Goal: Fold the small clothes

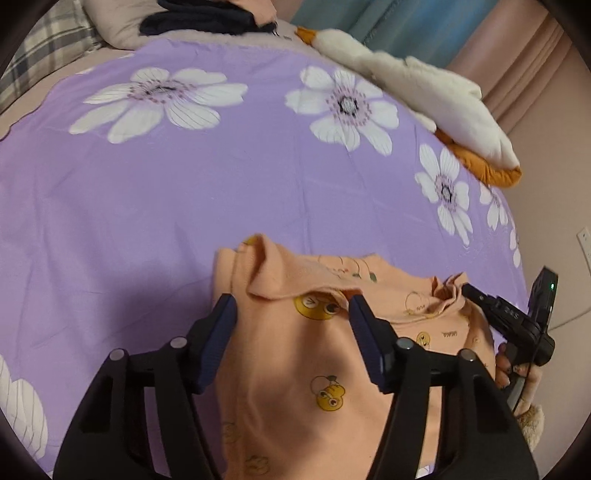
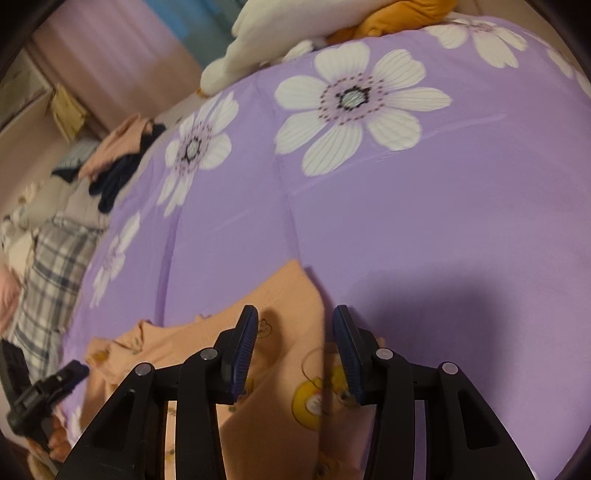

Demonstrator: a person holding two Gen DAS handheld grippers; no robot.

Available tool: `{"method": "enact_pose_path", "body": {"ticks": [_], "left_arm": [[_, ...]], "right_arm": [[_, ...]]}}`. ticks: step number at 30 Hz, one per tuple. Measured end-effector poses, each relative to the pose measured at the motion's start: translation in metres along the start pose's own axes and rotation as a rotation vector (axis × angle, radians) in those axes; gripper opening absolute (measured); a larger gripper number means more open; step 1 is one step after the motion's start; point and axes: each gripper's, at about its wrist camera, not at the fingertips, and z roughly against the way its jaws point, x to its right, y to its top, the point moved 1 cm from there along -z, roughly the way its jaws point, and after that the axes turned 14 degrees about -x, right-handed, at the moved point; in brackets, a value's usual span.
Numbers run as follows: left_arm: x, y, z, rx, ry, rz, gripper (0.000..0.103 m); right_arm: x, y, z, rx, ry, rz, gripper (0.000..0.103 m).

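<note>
Two claws parted over peach garment (image 1: 295,354), left claw (image 1: 291,306), right claw (image 2: 295,325), purple sheet (image 1: 147,206)

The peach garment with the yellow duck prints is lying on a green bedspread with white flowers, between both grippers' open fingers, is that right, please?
Not quite: the bedspread is purple, not green, as the left wrist view shows. The rest holds: the peach garment lies on it, with the left gripper and the right gripper open over it.

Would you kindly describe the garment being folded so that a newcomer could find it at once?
Start at the purple bedspread with big white flowers. At its near edge, under both tongs, lies the peach garment. Its yellow cartoon duck prints set it apart from the plain dark clothes piled at the far end and the white plush toy.
</note>
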Motion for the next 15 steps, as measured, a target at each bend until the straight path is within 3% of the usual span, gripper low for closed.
{"method": "enact_pose_path", "body": {"ticks": [1, 2, 6, 8, 11, 15], "left_arm": [[0.002, 0.001, -0.001, 0.011, 0.021, -0.005, 0.061], [0.004, 0.002, 0.000, 0.020, 0.031, -0.003, 0.061], [0.006, 0.003, 0.013, 0.029, 0.030, 0.052, 0.061], [0.017, -0.004, 0.032, 0.078, 0.001, 0.030, 0.061], [0.032, -0.018, 0.051, 0.116, -0.025, -0.003, 0.063], [0.046, -0.020, 0.037, 0.068, -0.008, -0.074, 0.063]], "right_arm": [[-0.002, -0.001, -0.001, 0.005, -0.027, 0.011, 0.007], [-0.003, 0.000, -0.003, 0.008, -0.058, 0.016, 0.005], [0.004, -0.001, 0.012, 0.093, -0.012, -0.013, 0.005], [0.010, -0.001, 0.019, 0.130, -0.003, -0.039, 0.005], [0.017, -0.001, 0.013, 0.109, -0.010, -0.068, 0.005], [0.017, -0.001, 0.005, 0.070, -0.050, -0.072, 0.004]]}}
